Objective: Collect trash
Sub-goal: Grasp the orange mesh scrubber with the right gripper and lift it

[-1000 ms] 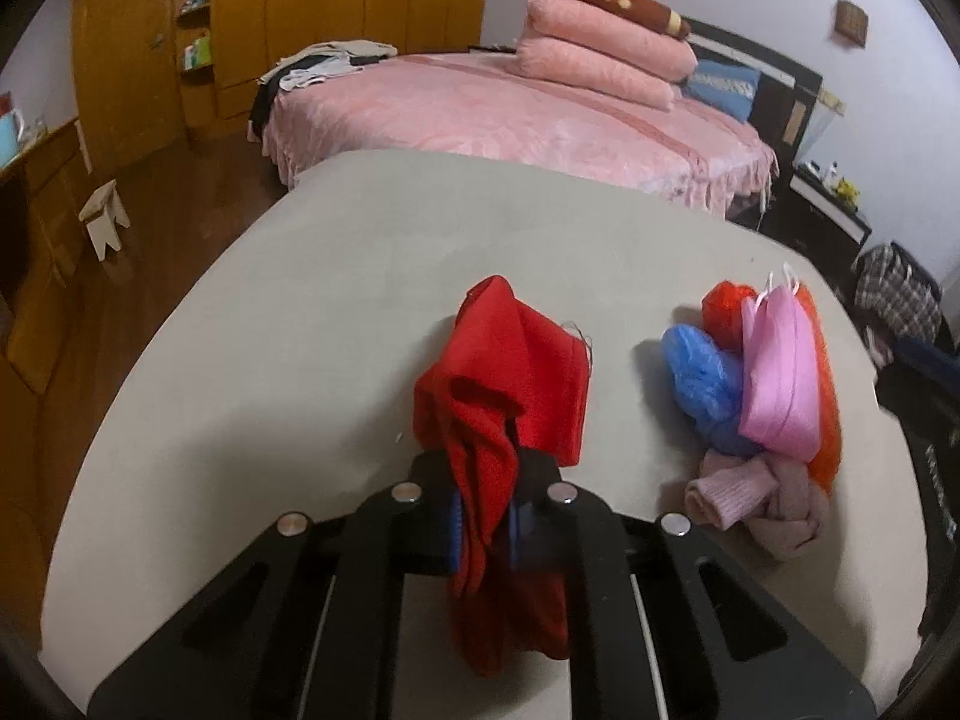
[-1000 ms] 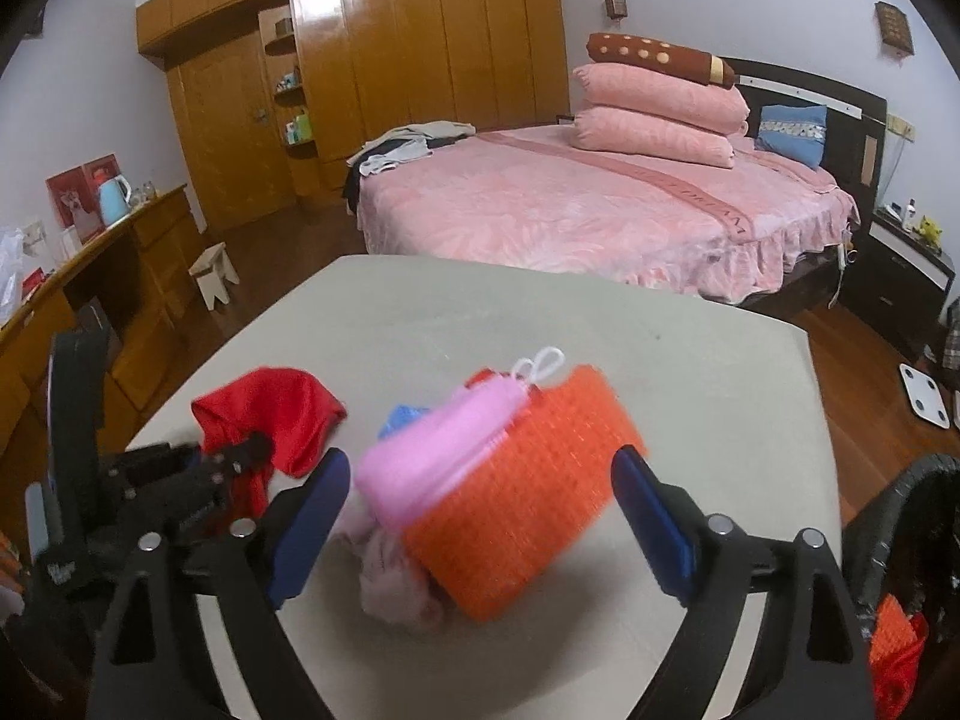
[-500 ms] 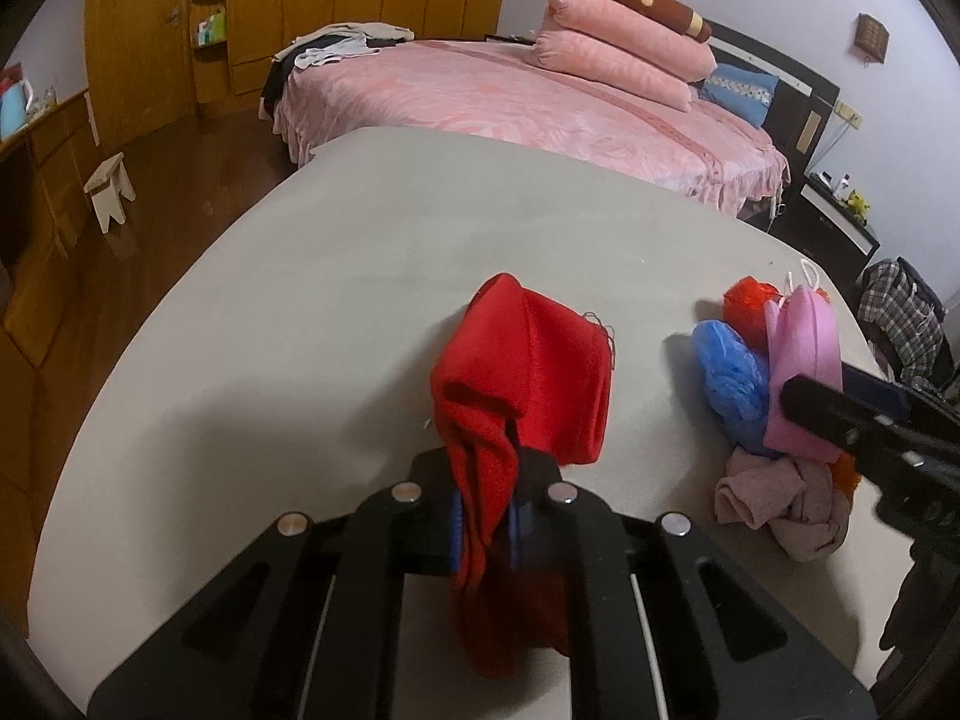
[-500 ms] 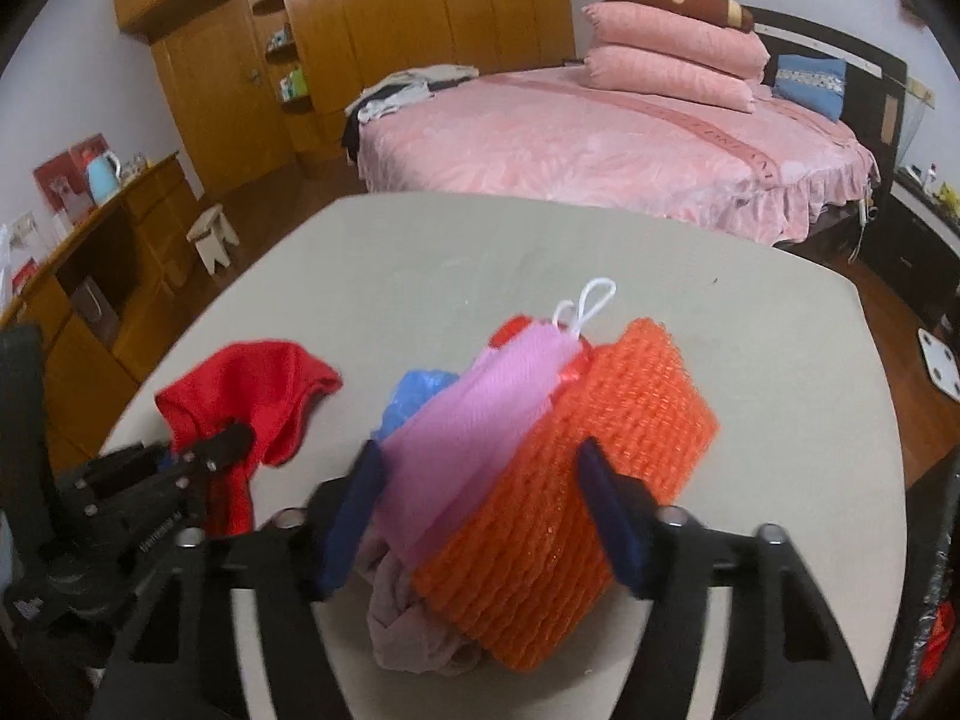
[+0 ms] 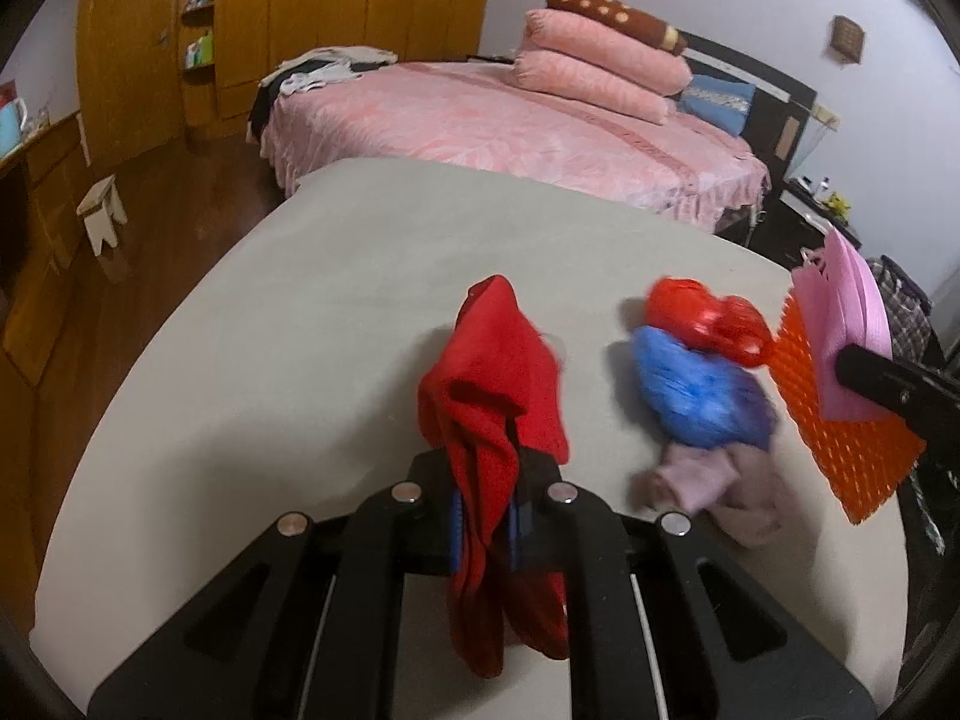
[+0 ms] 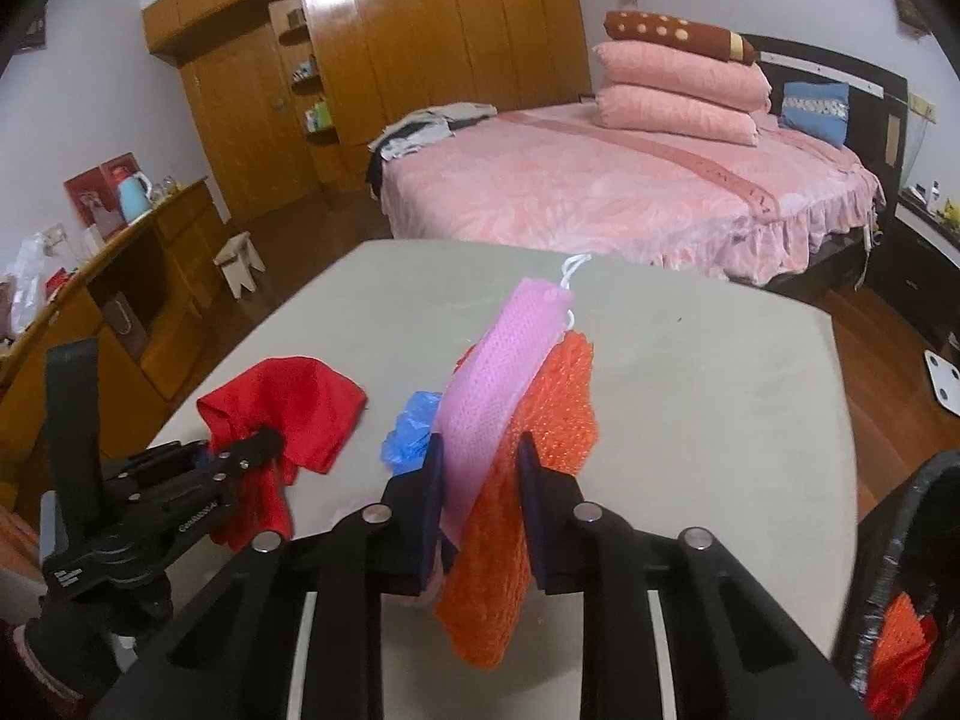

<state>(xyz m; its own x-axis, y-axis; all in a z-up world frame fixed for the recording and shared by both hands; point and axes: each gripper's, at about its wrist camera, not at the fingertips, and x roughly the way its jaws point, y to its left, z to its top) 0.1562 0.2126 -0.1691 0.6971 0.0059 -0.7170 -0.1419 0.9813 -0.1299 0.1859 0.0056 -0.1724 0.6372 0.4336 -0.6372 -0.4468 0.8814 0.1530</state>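
My left gripper (image 5: 486,531) is shut on a red cloth (image 5: 495,396) and holds it above the beige table (image 5: 300,324); the cloth also shows in the right wrist view (image 6: 288,408). My right gripper (image 6: 480,480) is shut on a pink mesh pad (image 6: 498,396) and an orange mesh pad (image 6: 540,450), lifted off the table; both show at the right of the left wrist view (image 5: 852,312). On the table lie a blue crumpled bag (image 5: 696,390), a red crumpled bag (image 5: 708,318) and a pale pink cloth (image 5: 714,480).
A black bin (image 6: 900,588) with red and orange items inside stands at the table's right edge. Beyond the table are a pink bed (image 6: 600,192), a wooden wardrobe (image 6: 420,48), a small stool (image 6: 240,258) and a sideboard (image 6: 120,276).
My right gripper has closed on the pink and orange mesh pads and lifted them off the pile, uncovering the red and blue bags. My left gripper keeps holding the red cloth.
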